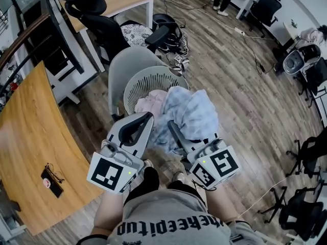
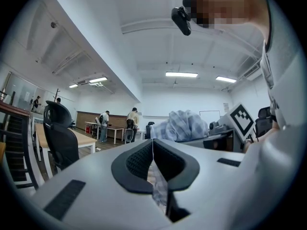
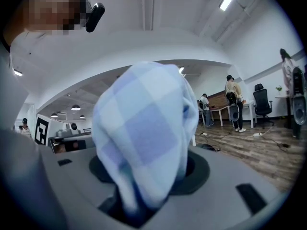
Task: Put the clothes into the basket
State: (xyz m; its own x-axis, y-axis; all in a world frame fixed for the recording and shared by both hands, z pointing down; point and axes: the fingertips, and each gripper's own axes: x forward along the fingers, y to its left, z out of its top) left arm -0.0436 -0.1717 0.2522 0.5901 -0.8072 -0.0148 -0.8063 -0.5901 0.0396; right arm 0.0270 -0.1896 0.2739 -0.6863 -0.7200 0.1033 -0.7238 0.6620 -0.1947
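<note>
Both grippers are held out ahead of the torso, side by side and pointing roughly level. The left gripper (image 1: 137,128) has its jaws closed together, pinching a thin fold of fabric (image 2: 158,186). The right gripper (image 1: 174,132) has its jaws clamped on a bunched checked cloth (image 3: 144,128). Both bare forearms (image 1: 110,208) stay close to the body.
</note>
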